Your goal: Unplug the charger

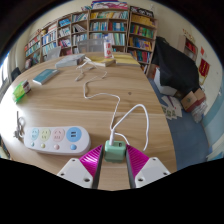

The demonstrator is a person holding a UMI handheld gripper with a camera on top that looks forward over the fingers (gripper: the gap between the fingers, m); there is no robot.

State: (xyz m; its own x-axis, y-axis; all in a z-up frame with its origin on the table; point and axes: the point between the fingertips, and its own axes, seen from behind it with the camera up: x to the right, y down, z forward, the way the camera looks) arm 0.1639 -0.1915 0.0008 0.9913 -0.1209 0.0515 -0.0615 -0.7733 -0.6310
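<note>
Jaws (115, 163) are spread, not clamped on anything. Magenta pads (92, 160) face inward on both sides. The charger (115, 148), a small pale green block, sits between the fingertips right at their front ends; can't tell if either pad touches it, looks like a gap on each side. It seems to rest on the bench (70, 100), a round light wood top.

White cable (135, 112) runs from the charger up and loops across the bench toward the far side, ending near a white bottle-like item (108, 47).

Just left of the jaws: white power strip (57, 137) with several sockets and pale blue and yellow round markings, lying flat, its own cord (20, 126) coiled off the left end. The charger is beside the strip's right end; whether it is seated in a socket is unclear.

Further out on the bench: a green object (21, 93) at the left, a bluish flat item (46, 75) beyond it.

Background: bookshelves (100, 25) full of books along the far wall, a dark chair (170, 62) to the right, boxes (192, 102) on the floor.
</note>
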